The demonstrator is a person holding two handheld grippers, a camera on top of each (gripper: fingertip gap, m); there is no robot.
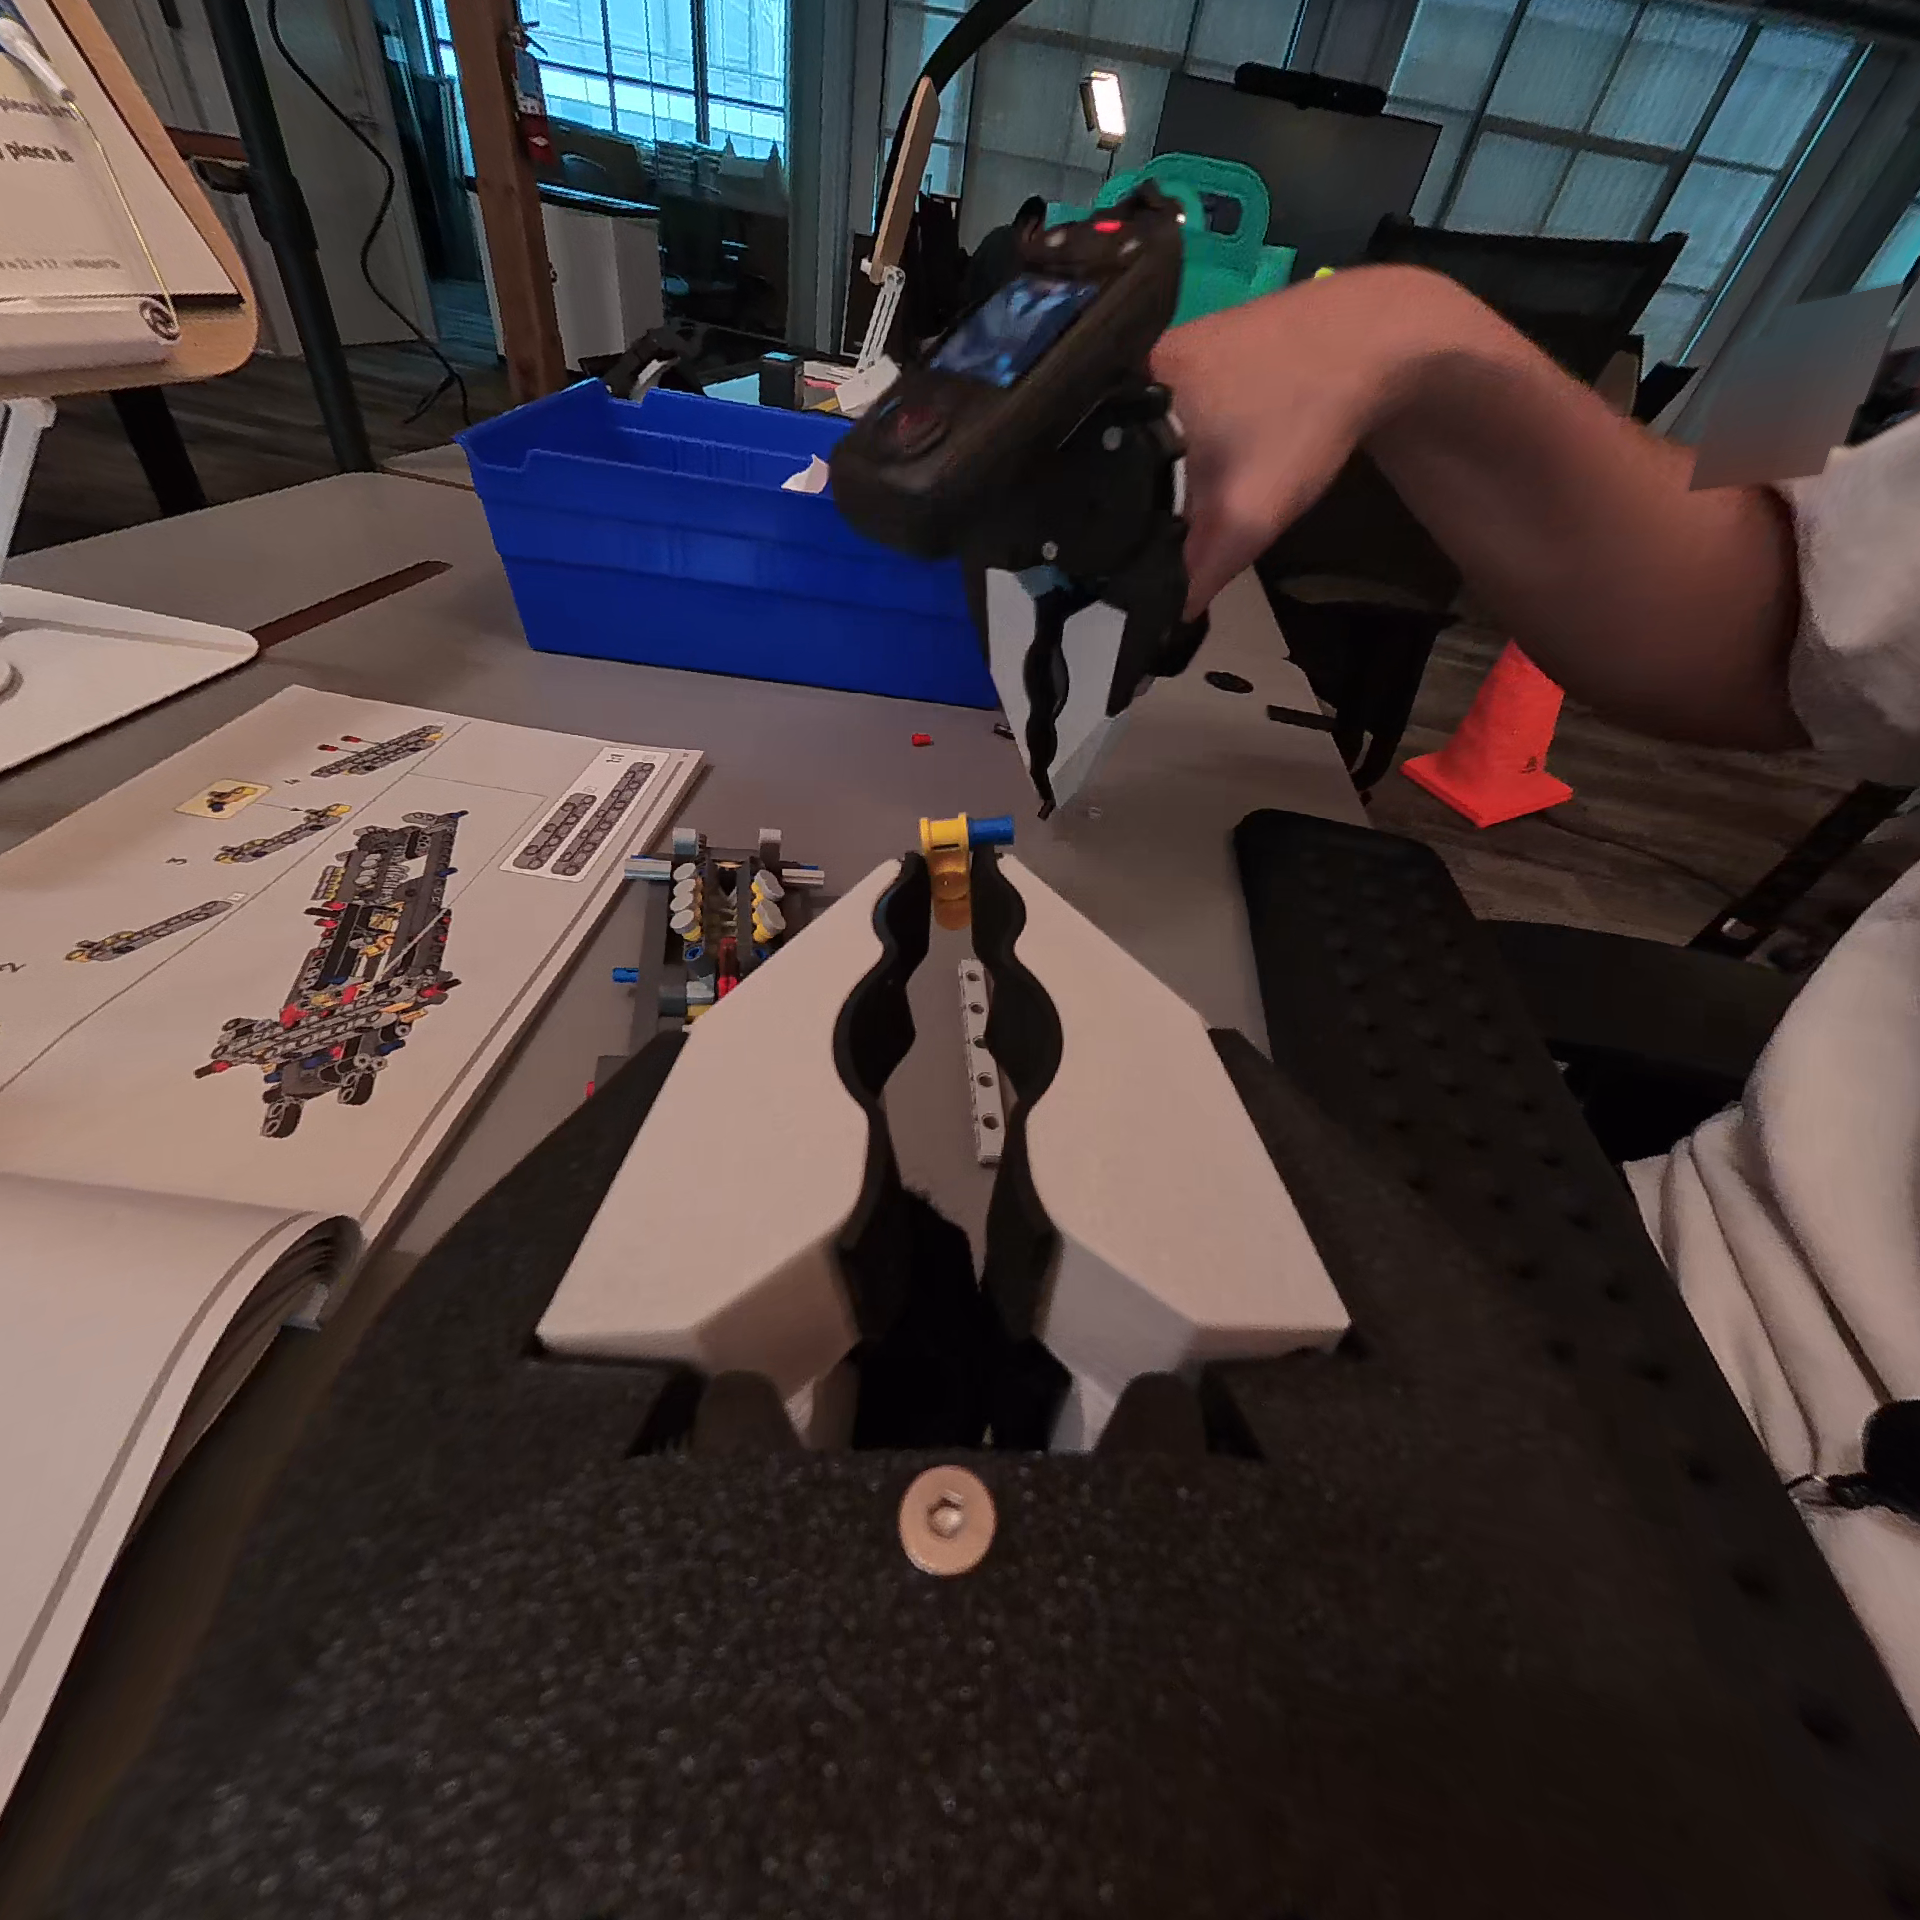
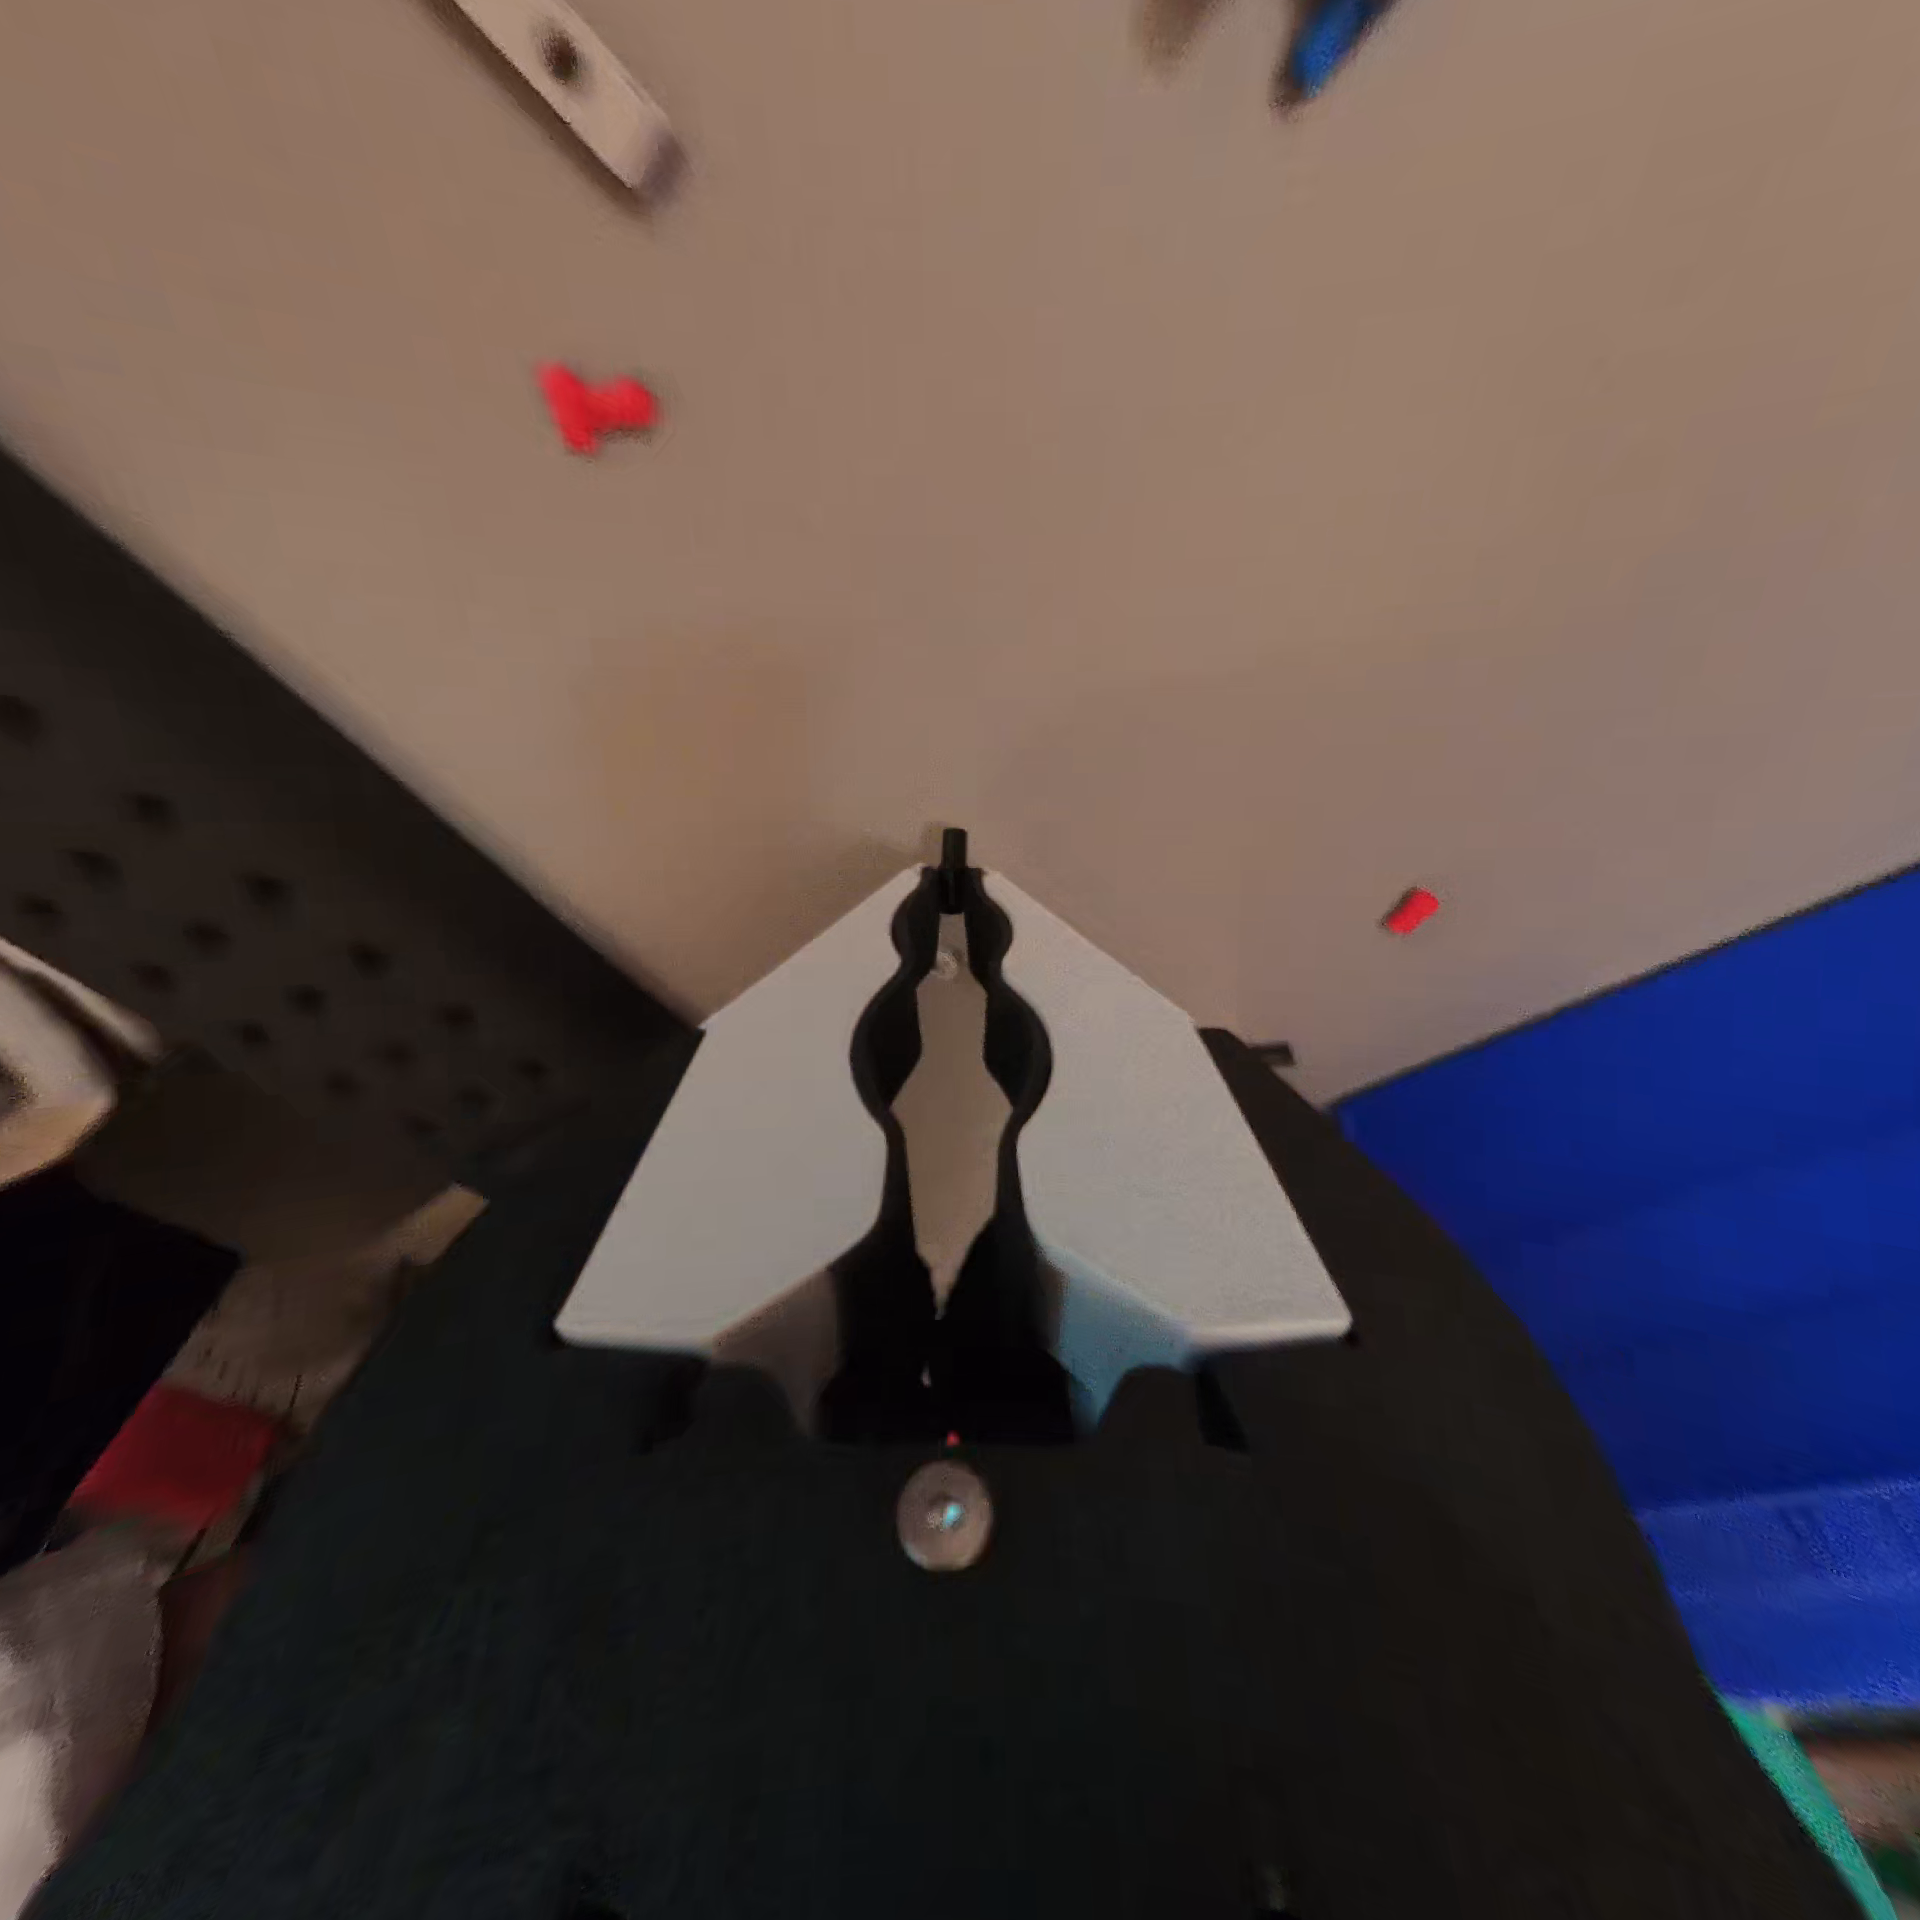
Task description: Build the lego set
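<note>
My left gripper (image 1: 954,883) is shut on a yellow connector (image 1: 948,868) with a blue pin (image 1: 992,828) sticking out to its right, held above the table. A partly built grey, black and yellow lego assembly (image 1: 717,914) sits on the table just left of the fingers. A light grey beam with holes (image 1: 982,1060) lies below the gripper; it also shows in the right wrist view (image 2: 582,88). My right gripper (image 2: 951,883) is shut on a small black pin (image 2: 951,857), pointing down at the table; it also shows in the left wrist view (image 1: 1049,769), held by a hand.
An open instruction booklet (image 1: 312,935) lies at the left. A blue bin (image 1: 727,561) stands at the back, also in the right wrist view (image 2: 1662,1299). Loose red pieces (image 2: 594,405) (image 2: 1411,911) lie on the table. A black perforated mat (image 1: 1434,1091) lies to the right. An orange cone (image 1: 1496,738) stands on the floor. Left tips to right tips: about 25 centimeters.
</note>
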